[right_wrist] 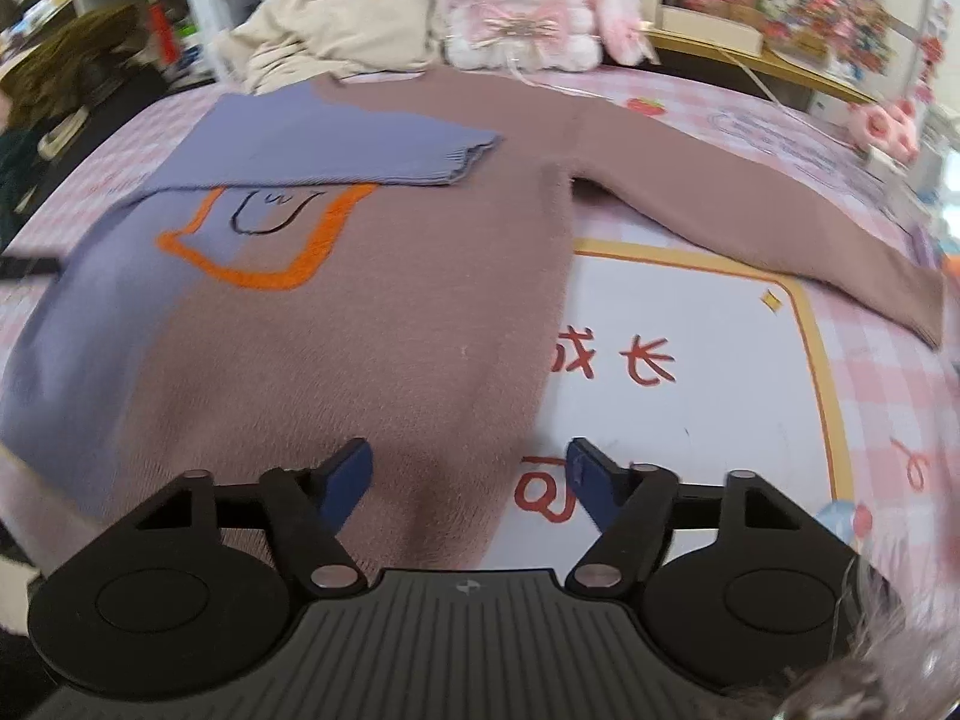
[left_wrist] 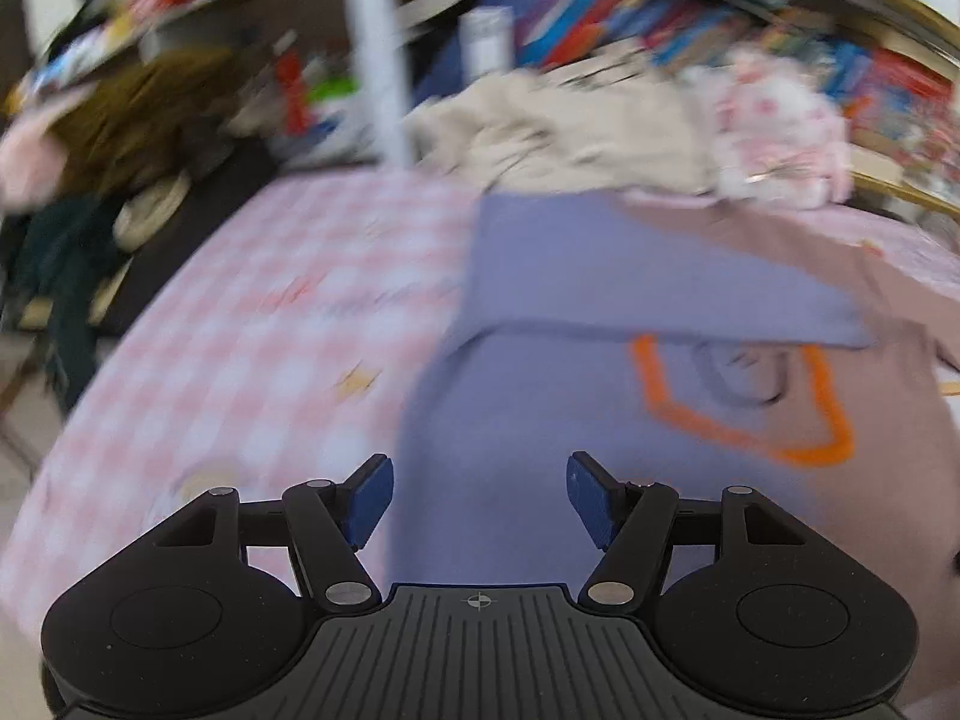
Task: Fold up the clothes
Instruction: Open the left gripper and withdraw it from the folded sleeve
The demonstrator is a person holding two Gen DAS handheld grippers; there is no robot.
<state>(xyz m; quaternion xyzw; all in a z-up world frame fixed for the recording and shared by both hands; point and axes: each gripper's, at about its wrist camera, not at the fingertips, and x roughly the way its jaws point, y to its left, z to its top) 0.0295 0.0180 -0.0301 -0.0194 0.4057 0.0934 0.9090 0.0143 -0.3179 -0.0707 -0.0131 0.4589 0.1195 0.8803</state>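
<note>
our mauve-and-lilac sweater (right_wrist: pixel 372 300) flat on the pink checked bed (right_wrist: pixel 888 372), lilac sleeve (right_wrist: pixel 336 144) folded across its chest, both our claws, left (left_wrist: pixel 480 501) and right (right_wrist: pixel 468 480), spread, gripping nothing, plush bunny (right_wrist: pixel 522 6) behind

Two-tone knit sweater (right_wrist: pixel 384 324), mauve-brown w/ a lavender side panel, lies flat on the pink-checked bed. Orange outline shape w/ black squiggle across its chest. Lavender sleeve (right_wrist: pixel 336 147) folded in over the chest, ribbed cuff at centre. Mauve sleeve (right_wrist: pixel 750 210) stretched straight out to the right, unfolded.
</note>
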